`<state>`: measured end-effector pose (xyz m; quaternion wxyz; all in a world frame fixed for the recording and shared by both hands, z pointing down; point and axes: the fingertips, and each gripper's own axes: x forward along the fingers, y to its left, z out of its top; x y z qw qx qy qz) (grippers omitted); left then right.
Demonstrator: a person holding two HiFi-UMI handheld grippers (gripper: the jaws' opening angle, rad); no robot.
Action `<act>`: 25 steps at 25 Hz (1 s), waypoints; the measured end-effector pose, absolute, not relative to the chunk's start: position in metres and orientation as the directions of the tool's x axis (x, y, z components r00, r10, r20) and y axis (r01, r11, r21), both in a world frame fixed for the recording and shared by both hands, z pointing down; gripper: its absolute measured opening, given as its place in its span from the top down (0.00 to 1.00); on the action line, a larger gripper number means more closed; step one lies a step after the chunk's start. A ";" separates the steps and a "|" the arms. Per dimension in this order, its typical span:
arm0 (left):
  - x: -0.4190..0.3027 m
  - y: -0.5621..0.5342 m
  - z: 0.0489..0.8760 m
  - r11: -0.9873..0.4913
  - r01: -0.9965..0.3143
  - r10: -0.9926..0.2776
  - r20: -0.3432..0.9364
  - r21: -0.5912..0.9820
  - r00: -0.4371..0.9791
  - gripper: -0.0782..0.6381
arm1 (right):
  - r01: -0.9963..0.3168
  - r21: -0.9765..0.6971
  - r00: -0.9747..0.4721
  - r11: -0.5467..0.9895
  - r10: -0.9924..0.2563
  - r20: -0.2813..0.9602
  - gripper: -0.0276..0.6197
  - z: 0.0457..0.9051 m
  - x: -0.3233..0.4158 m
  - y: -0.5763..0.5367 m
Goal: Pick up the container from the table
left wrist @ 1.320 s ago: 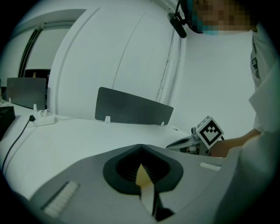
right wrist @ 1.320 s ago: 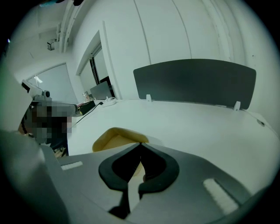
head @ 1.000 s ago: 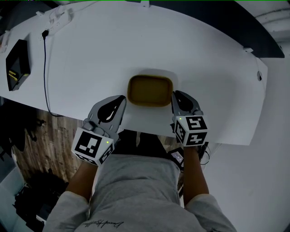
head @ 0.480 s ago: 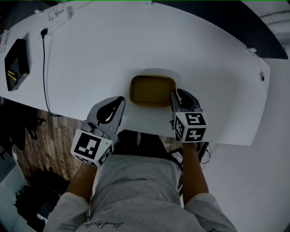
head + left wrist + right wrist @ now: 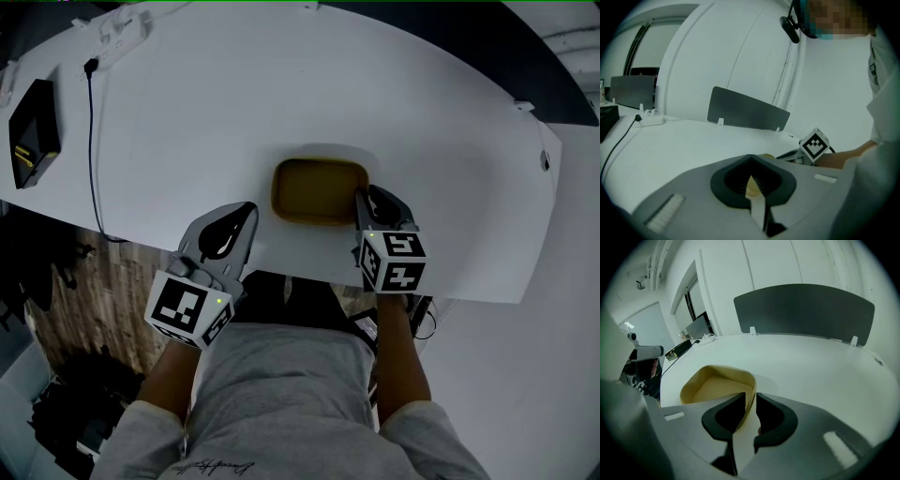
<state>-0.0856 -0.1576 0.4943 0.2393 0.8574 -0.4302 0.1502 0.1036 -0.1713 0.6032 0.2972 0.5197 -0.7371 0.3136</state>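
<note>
Lengthwise left-to-right, container [image 5: 319, 190], mouth up; right gripper [image 5: 360, 198] on its wall

matt plastic container [image 5: 319, 190], smooth white table [image 5: 234, 103]

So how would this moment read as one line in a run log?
right gripper: jaws closed on right wall of container | container: tan, open, on table | left gripper: shut, empty, left of container
</note>
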 end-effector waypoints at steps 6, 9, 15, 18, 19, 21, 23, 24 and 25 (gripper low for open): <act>-0.087 -0.157 0.495 -0.511 -0.812 -0.669 0.463 0.283 0.582 0.89 | -0.962 -0.140 -0.255 0.234 -0.587 0.768 0.89 0.604 0.109 -0.173; -0.088 -0.158 0.495 -0.509 -0.812 -0.669 0.462 0.285 0.582 0.89 | -0.964 -0.139 -0.250 0.228 -0.588 0.770 0.90 0.604 0.110 -0.173; -0.089 -0.158 0.496 -0.507 -0.813 -0.669 0.463 0.287 0.581 0.89 | -0.964 -0.148 -0.252 0.219 -0.588 0.769 0.91 0.604 0.110 -0.174; -0.090 -0.158 0.496 -0.505 -0.814 -0.672 0.463 0.286 0.579 0.89 | -0.964 -0.154 -0.253 0.214 -0.588 0.768 0.91 0.603 0.110 -0.174; -0.090 -0.158 0.496 -0.505 -0.815 -0.673 0.461 0.284 0.578 0.89 | -0.964 -0.156 -0.254 0.213 -0.588 0.768 0.91 0.602 0.110 -0.175; -0.090 -0.157 0.495 -0.505 -0.815 -0.675 0.459 0.283 0.578 0.89 | -0.964 -0.158 -0.256 0.213 -0.590 0.765 0.91 0.601 0.110 -0.175; -0.090 -0.157 0.493 -0.504 -0.816 -0.677 0.457 0.283 0.577 0.89 | -0.964 -0.159 -0.258 0.215 -0.592 0.763 0.91 0.599 0.110 -0.175; -0.090 -0.157 0.492 -0.504 -0.816 -0.679 0.455 0.283 0.577 0.89 | -0.964 -0.160 -0.259 0.215 -0.593 0.762 0.91 0.598 0.110 -0.175; -0.090 -0.157 0.490 -0.504 -0.816 -0.680 0.453 0.282 0.576 0.89 | -0.963 -0.161 -0.259 0.215 -0.595 0.761 0.91 0.596 0.110 -0.175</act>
